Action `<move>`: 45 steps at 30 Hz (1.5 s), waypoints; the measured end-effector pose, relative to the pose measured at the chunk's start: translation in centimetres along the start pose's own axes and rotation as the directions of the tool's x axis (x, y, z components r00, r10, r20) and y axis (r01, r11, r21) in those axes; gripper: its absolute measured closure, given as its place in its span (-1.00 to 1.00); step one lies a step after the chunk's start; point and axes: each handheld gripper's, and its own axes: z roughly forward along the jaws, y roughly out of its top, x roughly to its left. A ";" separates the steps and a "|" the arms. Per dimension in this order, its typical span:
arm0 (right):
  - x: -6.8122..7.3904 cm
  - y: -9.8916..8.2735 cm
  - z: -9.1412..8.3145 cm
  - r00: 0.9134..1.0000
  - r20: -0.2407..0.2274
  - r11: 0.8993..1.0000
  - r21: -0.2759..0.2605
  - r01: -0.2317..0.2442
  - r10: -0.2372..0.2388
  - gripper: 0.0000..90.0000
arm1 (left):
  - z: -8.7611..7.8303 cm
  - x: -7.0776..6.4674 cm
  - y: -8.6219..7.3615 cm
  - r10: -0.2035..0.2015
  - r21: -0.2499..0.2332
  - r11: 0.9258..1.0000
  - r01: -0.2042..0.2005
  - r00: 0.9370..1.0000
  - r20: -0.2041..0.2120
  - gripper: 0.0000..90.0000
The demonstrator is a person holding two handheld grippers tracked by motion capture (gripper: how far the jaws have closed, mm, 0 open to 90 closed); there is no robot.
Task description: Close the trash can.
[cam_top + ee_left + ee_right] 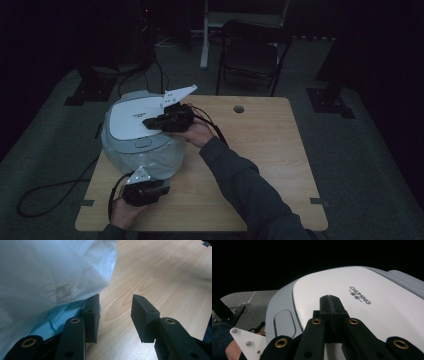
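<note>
Right tongs (331,315), jaws pressed together empty, rest over the white cooker lid (362,312). Left tongs (115,315), jaws apart, sit beside plastic wrap (50,275) on tabletop (160,272).

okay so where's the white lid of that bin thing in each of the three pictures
High view: the white lid sits left of centre, on top of the bin at the table's far left, with the right gripper resting on it.
Left gripper view: not in it; the bin's plastic liner is at upper left.
Right gripper view: the lid spans centre and right, beneath the shut jaws.
Shared landmark: the light wooden table.
</note>
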 end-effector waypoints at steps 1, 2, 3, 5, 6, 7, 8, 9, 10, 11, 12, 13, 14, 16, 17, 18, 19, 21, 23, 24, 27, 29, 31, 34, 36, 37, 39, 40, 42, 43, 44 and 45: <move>0.1 0.0 0.0 1.000 -0.001 1.000 0.002 0.005 -0.005 1.00 | 0.0 0.0 0.0 -0.001 0.001 1.000 0.001 1.000 0.000 0.33; 0.2 0.1 0.1 1.000 -0.003 1.000 0.003 0.010 -0.010 1.00 | 0.0 0.0 0.0 -0.002 0.002 1.000 0.002 1.000 -0.001 0.33; 0.3 0.1 0.2 1.000 -0.006 1.000 0.003 0.012 -0.012 1.00 | 0.0 0.0 0.0 -0.001 0.003 1.000 0.001 1.000 -0.002 0.33; 0.5 0.2 0.3 1.000 -0.008 1.000 0.004 0.018 -0.018 1.00 | 0.0 -0.1 0.0 -0.002 0.004 1.000 0.002 1.000 -0.002 0.33; 0.6 0.2 0.4 1.000 -0.013 1.000 0.005 0.019 -0.018 1.00 | 0.0 0.0 0.0 -0.001 0.004 1.000 0.001 1.000 -0.002 0.33; 0.7 0.2 0.5 1.000 -0.015 1.000 0.004 0.019 -0.019 1.00 | 0.0 0.0 0.0 -0.001 0.004 1.000 0.001 1.000 -0.002 0.33; 0.8 0.2 0.5 1.000 -0.019 1.000 0.004 0.020 -0.019 1.00 | 0.0 0.0 0.0 -0.001 0.005 1.000 0.001 1.000 -0.002 0.33; 0.8 0.2 0.6 0.999 -0.020 1.000 0.003 0.025 -0.025 1.00 | 0.0 0.0 0.0 -0.002 0.004 1.000 0.002 1.000 -0.002 0.33; 0.9 0.2 0.6 0.999 -0.021 1.000 0.005 0.026 -0.026 1.00 | 0.1 0.0 0.0 -0.001 0.005 1.000 0.002 1.000 -0.002 0.33; 1.0 0.3 0.7 0.999 -0.023 1.000 0.009 0.027 -0.027 1.00 | 0.1 0.0 0.0 -0.001 0.004 1.000 0.001 1.000 -0.002 0.33; 1.0 0.3 0.7 0.999 -0.025 1.000 0.009 0.028 -0.027 1.00 | 0.1 0.0 0.0 -0.001 0.004 1.000 0.001 1.000 -0.002 0.33; 1.0 0.3 0.8 0.999 -0.026 1.000 0.008 0.029 -0.029 1.00 | 0.1 0.0 0.0 -0.001 0.004 1.000 0.001 1.000 -0.002 0.33; 1.0 0.3 0.8 0.999 -0.029 1.000 0.008 0.029 -0.028 1.00 | 0.1 0.0 0.0 0.000 0.004 1.000 0.000 1.000 -0.002 0.33; 1.0 0.3 0.8 0.999 -0.032 1.000 0.008 0.024 -0.024 1.00 | 0.1 -0.1 0.0 0.002 0.005 1.000 -0.002 1.000 -0.002 0.33; 1.0 0.2 0.9 0.999 -0.040 1.000 0.005 0.021 -0.020 1.00 | 0.1 0.0 0.0 0.002 0.005 1.000 -0.002 1.000 -0.002 0.33; 1.1 0.2 1.0 0.999 -0.043 1.000 0.010 0.019 -0.019 1.00 | 0.1 0.0 0.0 0.001 0.005 1.000 -0.001 1.000 -0.002 0.33; 1.2 0.1 1.2 0.999 -0.035 0.999 0.028 0.028 -0.027 1.00 | 0.1 0.0 0.0 0.003 0.006 1.000 -0.003 1.000 -0.003 0.33; 1.3 0.1 1.2 0.999 -0.037 0.999 0.024 0.032 -0.031 1.00 | 0.1 -0.1 0.0 0.003 0.005 1.000 -0.003 1.000 -0.003 0.33; 1.5 0.3 1.2 0.999 -0.028 0.999 0.032 0.043 -0.043 1.00 | 0.1 0.0 0.0 0.001 0.005 1.000 -0.001 1.000 -0.003 0.33; 1.5 0.4 1.3 0.999 -0.027 0.998 0.036 0.046 -0.045 1.00 | 0.1 0.0 0.0 -0.002 0.006 1.000 0.002 1.000 -0.002 0.33; 1.7 0.5 1.3 0.998 -0.015 0.997 0.044 0.059 -0.058 1.00 | 0.1 0.0 -0.1 -0.004 0.004 1.000 0.004 1.000 -0.003 0.33; 1.6 0.5 1.3 0.998 -0.012 0.997 0.040 0.059 -0.059 0.99 | 0.1 0.0 -0.1 -0.004 0.004 1.000 0.004 1.000 -0.003 0.33; 1.6 0.5 1.2 0.998 0.000 0.998 0.035 0.059 -0.059 0.95 | 0.0 0.0 -0.1 -0.004 0.003 1.000 0.004 1.000 -0.004 0.33; 1.5 0.5 0.9 0.999 0.006 0.999 0.020 0.051 -0.051 0.82 | 0.0 0.0 -0.1 -0.004 0.003 1.000 0.004 1.000 -0.003 0.33; 1.4 0.5 0.4 0.999 0.014 0.999 -0.003 0.041 -0.041 0.66 | 0.0 0.0 -0.1 -0.004 0.002 1.000 0.004 1.000 -0.002 0.33; 1.3 0.6 0.2 0.999 0.022 0.999 -0.010 0.041 -0.040 0.62 | 0.0 0.0 -0.1 -0.004 0.002 1.000 0.004 1.000 -0.001 0.33; 1.3 0.6 0.0 0.999 0.028 0.999 -0.017 0.036 -0.036 0.57 | 0.0 0.0 -0.1 -0.002 0.002 1.000 0.002 1.000 -0.001 0.33; 1.3 0.7 -0.3 0.999 0.040 0.999 -0.022 0.034 -0.033 0.47 | 0.0 -0.1 -0.1 -0.002 0.002 1.000 0.002 1.000 -0.001 0.33; 1.2 0.7 -0.7 0.998 0.050 0.999 -0.024 0.032 -0.031 0.44 | 0.0 -0.1 -0.1 -0.001 0.002 1.000 0.001 1.000 0.000 0.33; 1.2 0.7 -0.8 0.998 0.057 0.999 -0.027 0.030 -0.028 0.41 | 0.1 -0.1 -0.1 -0.002 0.001 1.000 0.002 1.000 0.000 0.33; 1.2 0.7 -1.1 0.998 0.064 0.999 -0.029 0.027 -0.025 0.38 | 0.1 0.0 -0.1 -0.002 0.002 1.000 0.002 1.000 0.000 0.33; 1.2 0.7 -1.1 0.998 0.064 0.999 -0.029 0.027 -0.025 0.38 | 0.1 0.0 -0.1 -0.002 0.002 1.000 0.002 1.000 0.000 0.33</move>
